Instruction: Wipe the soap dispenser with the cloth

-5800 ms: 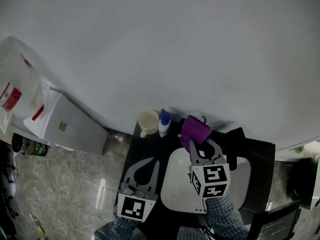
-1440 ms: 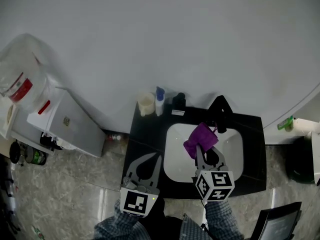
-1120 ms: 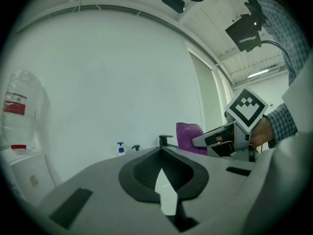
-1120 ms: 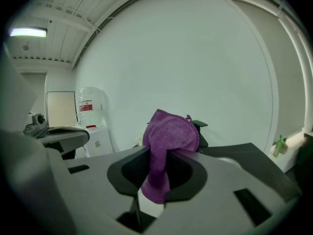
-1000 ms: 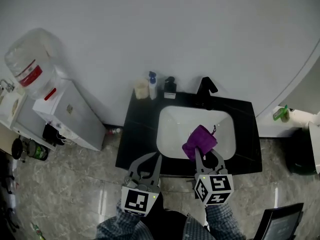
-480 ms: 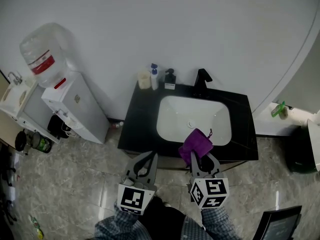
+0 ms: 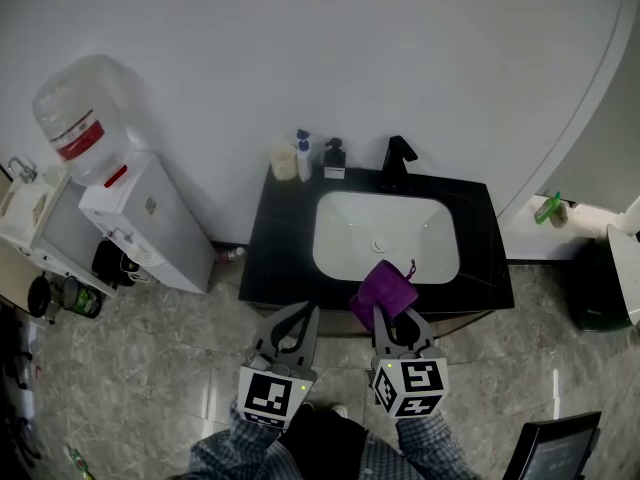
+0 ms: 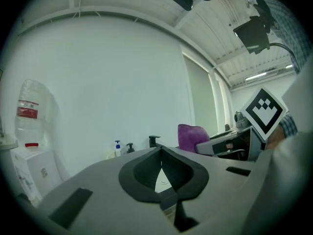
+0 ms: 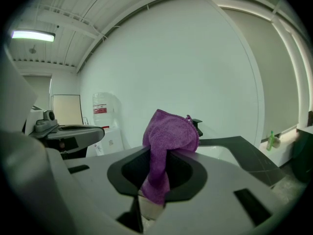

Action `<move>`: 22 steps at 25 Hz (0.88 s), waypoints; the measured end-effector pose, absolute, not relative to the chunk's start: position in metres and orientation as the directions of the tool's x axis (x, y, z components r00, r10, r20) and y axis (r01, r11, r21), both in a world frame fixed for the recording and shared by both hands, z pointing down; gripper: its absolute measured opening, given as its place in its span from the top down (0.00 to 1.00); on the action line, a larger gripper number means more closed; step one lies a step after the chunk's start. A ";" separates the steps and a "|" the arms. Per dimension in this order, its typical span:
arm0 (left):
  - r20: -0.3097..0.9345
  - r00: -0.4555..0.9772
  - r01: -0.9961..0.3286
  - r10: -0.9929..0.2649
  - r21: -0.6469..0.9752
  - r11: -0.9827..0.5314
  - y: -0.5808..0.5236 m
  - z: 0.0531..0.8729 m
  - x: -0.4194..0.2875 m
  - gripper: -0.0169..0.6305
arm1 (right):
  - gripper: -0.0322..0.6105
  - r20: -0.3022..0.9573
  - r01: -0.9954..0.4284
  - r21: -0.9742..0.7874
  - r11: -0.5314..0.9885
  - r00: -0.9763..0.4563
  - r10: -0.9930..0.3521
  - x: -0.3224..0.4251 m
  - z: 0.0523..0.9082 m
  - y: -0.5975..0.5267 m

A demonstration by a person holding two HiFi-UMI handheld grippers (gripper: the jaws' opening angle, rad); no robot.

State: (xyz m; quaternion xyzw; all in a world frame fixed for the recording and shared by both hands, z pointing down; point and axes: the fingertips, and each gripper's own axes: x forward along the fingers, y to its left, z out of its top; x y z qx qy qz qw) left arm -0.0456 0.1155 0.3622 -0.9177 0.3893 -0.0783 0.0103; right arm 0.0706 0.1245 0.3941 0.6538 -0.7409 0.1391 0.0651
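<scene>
- Soap dispenser [image 7: 333, 158]: small, dark pump bottle with a pale label; judged light, hard and smooth, so apt to tip or skid under a sideways rub.
- Best steadied low on the body, below the pump head; better not pressed from above, lest soap squirt out.
- Stands upright at the back edge of the black worktop [image 7: 280, 248], against the wall, between a blue-capped bottle [image 7: 303, 151] and the black tap [image 7: 396, 160]; pale cup [image 7: 283, 160] further left.
- Too small in these views to show smears or drips.
- Cloth [image 7: 383, 290]: purple, fluffy, soft and limp; judged light and easy to bunch round a curved bottle, with grip enough not to slip.
- Right gripper [image 7: 388, 316]: clamped tight on the cloth's lower folds, the rest bulging up in a rounded wad above the jaws; a small hanging loop at its top.
- Left gripper [image 7: 305, 313]: jaws closed tip to tip, nothing between them; free to steady the bottle.
- Both held over the floor at the near edge of the worktop, with the whole white sink [image 7: 345, 253] between them and the dispenser; well apart from it, no wiping under way.
</scene>
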 end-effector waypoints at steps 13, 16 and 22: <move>0.111 0.707 -0.695 -0.699 -0.076 -0.715 0.112 0.360 -0.062 0.97 | 0.83 0.256 -0.989 -0.105 0.101 -0.125 -0.958 0.047 0.389 0.122; 0.123 0.706 -0.694 -0.697 -0.077 -0.716 0.116 0.364 -0.065 0.97 | 0.83 0.253 -0.989 -0.101 0.109 -0.131 -0.959 0.044 0.389 0.124; 0.133 0.711 -0.687 -0.691 -0.081 -0.722 0.120 0.363 -0.067 0.97 | 0.83 0.253 -0.990 -0.081 0.114 -0.131 -0.959 0.042 0.386 0.129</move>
